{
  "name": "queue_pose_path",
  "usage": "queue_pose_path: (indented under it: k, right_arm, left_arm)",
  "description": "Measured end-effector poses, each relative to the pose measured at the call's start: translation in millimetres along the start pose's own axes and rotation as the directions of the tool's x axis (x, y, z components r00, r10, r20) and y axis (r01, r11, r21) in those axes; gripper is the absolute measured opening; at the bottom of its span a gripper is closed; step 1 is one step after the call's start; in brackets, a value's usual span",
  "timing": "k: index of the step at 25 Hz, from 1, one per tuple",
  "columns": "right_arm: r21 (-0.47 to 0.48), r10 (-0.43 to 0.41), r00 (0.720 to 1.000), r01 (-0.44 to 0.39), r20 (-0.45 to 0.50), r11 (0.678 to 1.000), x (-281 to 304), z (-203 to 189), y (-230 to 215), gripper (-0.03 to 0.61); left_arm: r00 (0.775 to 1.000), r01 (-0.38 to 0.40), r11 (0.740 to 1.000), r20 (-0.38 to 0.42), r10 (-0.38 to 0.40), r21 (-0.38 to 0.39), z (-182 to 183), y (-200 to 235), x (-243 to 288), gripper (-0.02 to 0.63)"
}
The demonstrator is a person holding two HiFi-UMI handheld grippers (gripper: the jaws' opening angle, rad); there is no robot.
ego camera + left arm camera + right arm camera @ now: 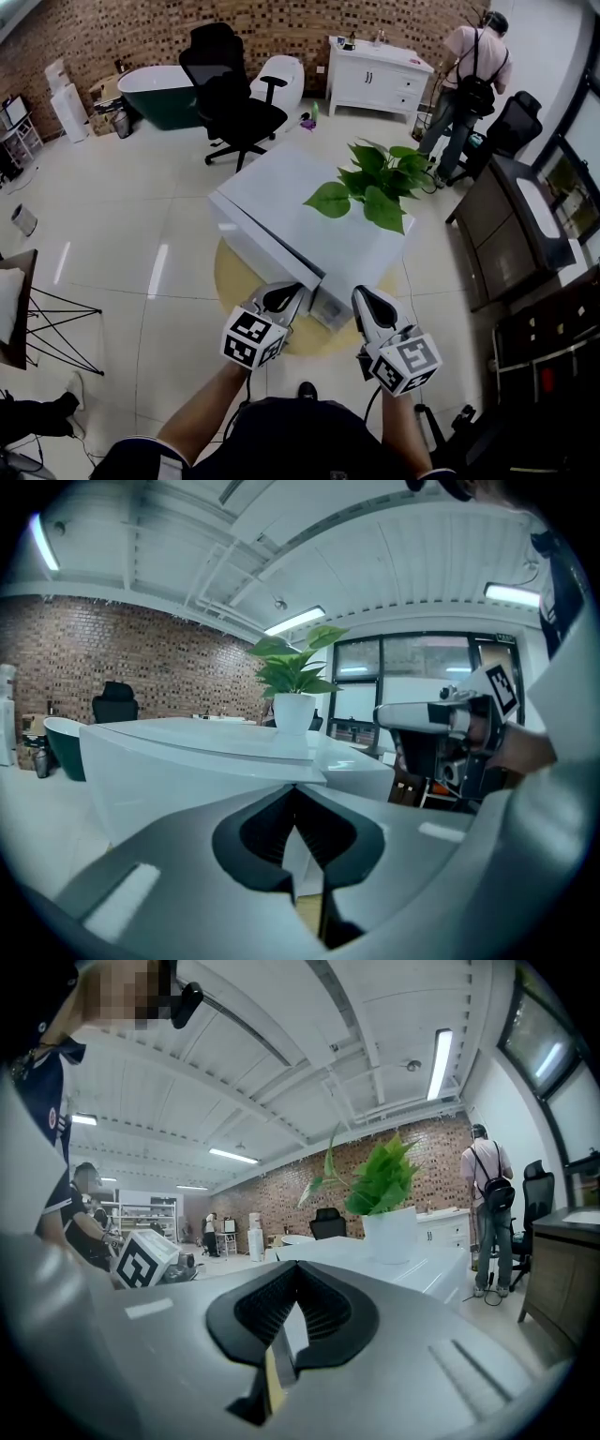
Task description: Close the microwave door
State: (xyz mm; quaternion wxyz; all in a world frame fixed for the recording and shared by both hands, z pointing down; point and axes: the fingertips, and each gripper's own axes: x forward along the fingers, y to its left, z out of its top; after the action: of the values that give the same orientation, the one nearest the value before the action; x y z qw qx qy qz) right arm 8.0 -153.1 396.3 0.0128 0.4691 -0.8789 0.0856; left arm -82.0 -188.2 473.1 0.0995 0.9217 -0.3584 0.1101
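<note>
A low white table (281, 202) stands in the middle of the room with a potted green plant (375, 183) on it. At its near corner sits a small white-grey box (328, 302); I cannot tell whether it is the microwave, and no door shows. My left gripper (281, 298) hovers just in front of that corner, jaws shut with nothing between them. My right gripper (368, 302) hangs beside it to the right, also shut and empty. In the left gripper view, the left gripper (296, 789) points at the table's side; in the right gripper view, the right gripper (296, 1267) points toward the plant pot (394, 1232).
A black office chair (230, 94) stands behind the table, with a green bathtub (159, 94) and a white dresser (375, 80) along the brick wall. A person (464, 75) stands at the back right near a dark cabinet (511, 225). A yellow round rug (234, 281) lies under the table.
</note>
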Motion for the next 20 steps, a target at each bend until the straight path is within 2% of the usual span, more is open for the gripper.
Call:
queue_pose_path:
  k: [7,12,18,20]
  right_arm:
    - [0.005,0.003,1.0,-0.003,0.003,1.0,0,1,-12,0.002]
    - [-0.004,0.025,1.0,-0.025,0.014,1.0,3,7,-16,0.002]
    - [-0.014,0.098,0.995,-0.098,-0.008,0.995,8,3,-8,0.002]
    - [-0.024,0.126,0.992,-0.126,-0.02,0.992,10,0,-6,0.002]
  left_arm:
    - [0.998,-0.043,0.998,-0.039,0.044,0.039,3,0,20,0.009]
    - [0.999,-0.047,0.999,-0.011,0.048,0.012,5,1,20,0.006]
    - [0.997,-0.071,0.997,-0.03,0.071,0.025,2,-1,19,0.006]
    - [0.996,-0.091,0.995,-0.014,0.091,0.042,6,-2,16,0.008]
